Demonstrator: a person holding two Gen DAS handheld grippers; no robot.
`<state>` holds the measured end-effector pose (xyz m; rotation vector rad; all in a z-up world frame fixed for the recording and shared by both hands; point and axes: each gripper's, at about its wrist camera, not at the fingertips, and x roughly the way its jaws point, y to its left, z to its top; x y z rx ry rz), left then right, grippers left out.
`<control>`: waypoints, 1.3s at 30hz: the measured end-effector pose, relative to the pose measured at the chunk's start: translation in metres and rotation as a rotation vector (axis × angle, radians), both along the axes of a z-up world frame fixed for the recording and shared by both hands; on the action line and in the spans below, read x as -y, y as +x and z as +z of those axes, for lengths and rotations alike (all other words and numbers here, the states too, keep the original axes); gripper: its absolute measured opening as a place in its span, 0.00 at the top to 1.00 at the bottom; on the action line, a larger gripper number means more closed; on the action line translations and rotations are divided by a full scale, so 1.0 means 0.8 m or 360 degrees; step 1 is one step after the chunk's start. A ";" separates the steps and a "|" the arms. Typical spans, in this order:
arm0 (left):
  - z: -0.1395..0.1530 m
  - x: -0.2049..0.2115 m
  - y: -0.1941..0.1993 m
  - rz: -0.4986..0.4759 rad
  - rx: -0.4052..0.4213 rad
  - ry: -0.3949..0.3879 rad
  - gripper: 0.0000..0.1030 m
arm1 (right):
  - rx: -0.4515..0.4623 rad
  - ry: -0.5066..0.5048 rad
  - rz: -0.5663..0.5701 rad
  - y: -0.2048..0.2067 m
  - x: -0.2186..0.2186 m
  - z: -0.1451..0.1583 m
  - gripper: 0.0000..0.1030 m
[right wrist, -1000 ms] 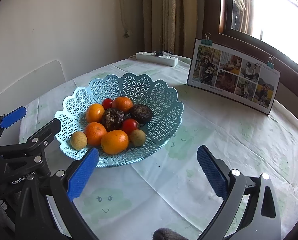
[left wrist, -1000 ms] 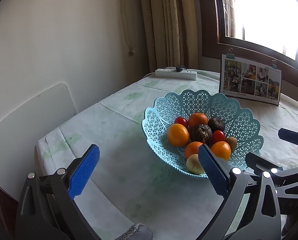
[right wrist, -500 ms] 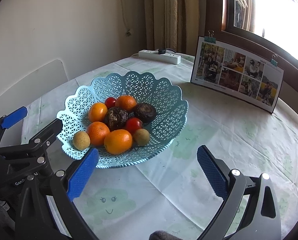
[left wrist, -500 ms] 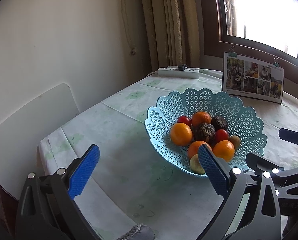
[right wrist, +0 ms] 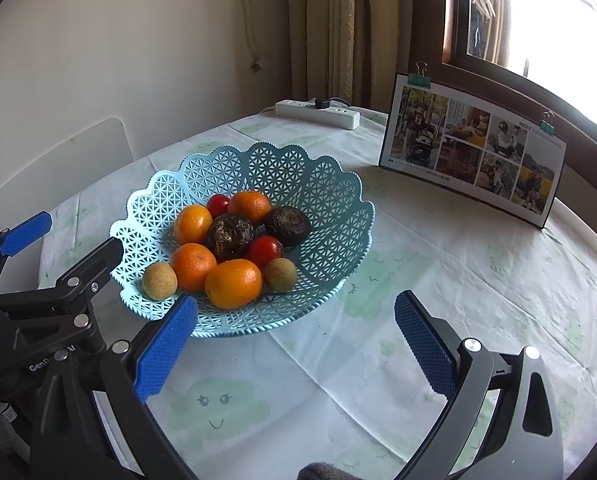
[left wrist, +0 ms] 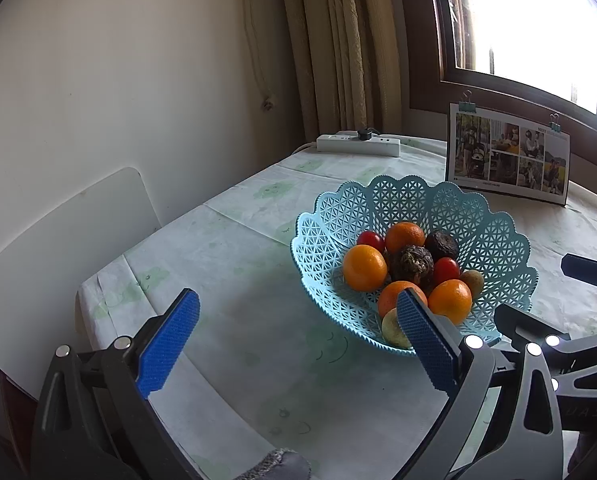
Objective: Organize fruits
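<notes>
A light blue lattice basket (left wrist: 494, 236) (right wrist: 322, 196) stands on the table and holds several oranges (left wrist: 364, 267) (right wrist: 233, 283), two small red fruits (left wrist: 445, 270) (right wrist: 264, 251), two dark wrinkled fruits (left wrist: 412, 264) (right wrist: 230, 232) and two small tan fruits (right wrist: 159, 281). My left gripper (left wrist: 298, 332) hovers open, left of and short of the basket, nothing between its blue pads (left wrist: 170, 340). My right gripper (right wrist: 294, 338) is open too, above the cloth just in front of the basket's near rim. Each gripper shows at the edge of the other's view.
A photo collage card (left wrist: 508, 154) (right wrist: 474, 150) stands by the window sill behind the basket. A white power strip (left wrist: 358, 144) (right wrist: 318, 112) lies at the far table edge by the curtain. A white chair back (left wrist: 58, 232) sits at the table's left side.
Both views have drifted slightly back and up, so the basket sits a little lower and further right in each. Both grippers stay open; the fruits have not moved.
</notes>
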<state>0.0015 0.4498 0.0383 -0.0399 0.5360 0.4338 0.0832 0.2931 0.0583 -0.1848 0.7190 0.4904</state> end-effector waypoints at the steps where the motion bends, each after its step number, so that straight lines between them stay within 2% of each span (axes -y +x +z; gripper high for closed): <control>1: 0.000 0.000 0.000 0.0000 0.0000 0.0001 0.03 | 0.0005 -0.0006 -0.0002 -0.001 0.000 0.000 0.05; 22: -0.003 -0.008 -0.001 0.0035 -0.0007 0.0031 0.03 | 0.0118 -0.0167 -0.0024 -0.010 -0.011 0.003 0.05; 29: -0.006 -0.009 0.000 0.0106 -0.0043 0.0125 0.03 | 0.0117 -0.0192 -0.0049 -0.008 -0.011 0.001 0.05; 39: -0.008 -0.007 0.002 0.0097 -0.0057 0.0174 0.03 | 0.0139 -0.0237 -0.0067 -0.009 -0.013 0.000 0.05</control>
